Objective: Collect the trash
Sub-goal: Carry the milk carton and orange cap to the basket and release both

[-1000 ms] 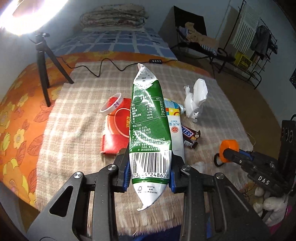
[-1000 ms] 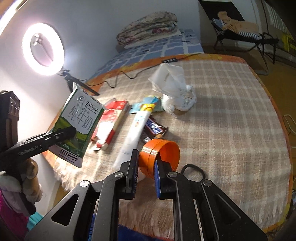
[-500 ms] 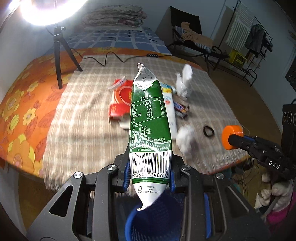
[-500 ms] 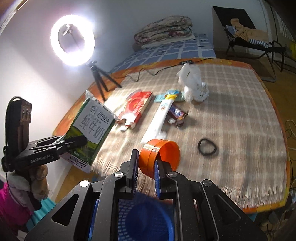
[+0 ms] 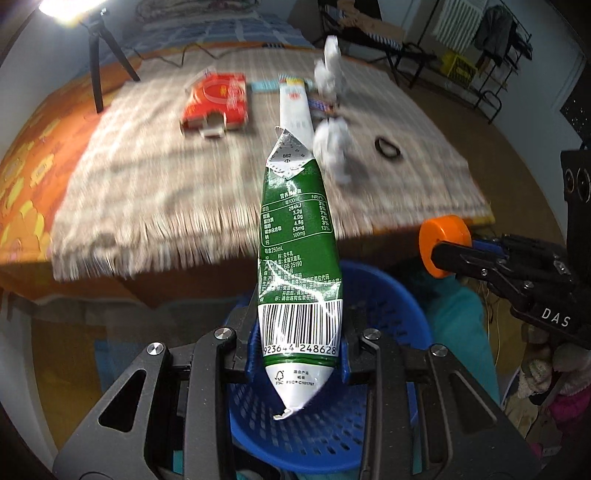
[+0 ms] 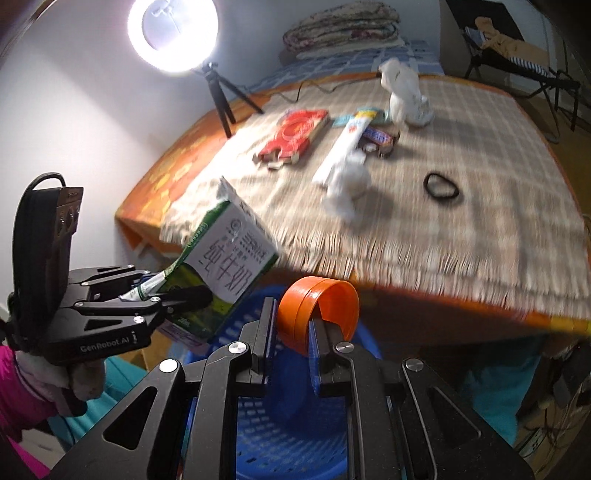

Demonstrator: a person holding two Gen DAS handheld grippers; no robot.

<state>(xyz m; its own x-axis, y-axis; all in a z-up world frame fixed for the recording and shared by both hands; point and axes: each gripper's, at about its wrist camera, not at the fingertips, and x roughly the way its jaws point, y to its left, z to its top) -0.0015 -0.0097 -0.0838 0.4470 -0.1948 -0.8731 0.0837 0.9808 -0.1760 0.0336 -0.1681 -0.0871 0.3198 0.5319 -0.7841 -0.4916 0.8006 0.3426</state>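
Note:
My left gripper [image 5: 299, 354] is shut on a flattened green milk carton [image 5: 299, 258], held over a blue perforated basket [image 5: 325, 435] on the floor in front of the table. My right gripper [image 6: 291, 332] is shut on an orange tape ring [image 6: 317, 310], also above the basket [image 6: 273, 424]. In the right wrist view the left gripper [image 6: 177, 291] and carton [image 6: 229, 258] show at left. In the left wrist view the right gripper [image 5: 436, 251] and ring [image 5: 443, 240] show at right.
On the plaid table cloth [image 5: 147, 192] lie a red box [image 5: 218, 99], a long white tube pack [image 5: 295, 110], a candy bar [image 6: 376, 138], crumpled white tissue [image 5: 332, 147], a white bag [image 6: 402, 92] and a black hair tie [image 5: 388, 147]. A ring light on a tripod [image 6: 173, 33] stands at back left.
Both grippers have pulled back from the table and dropped lower with their items. The blue basket now shows large beneath both.

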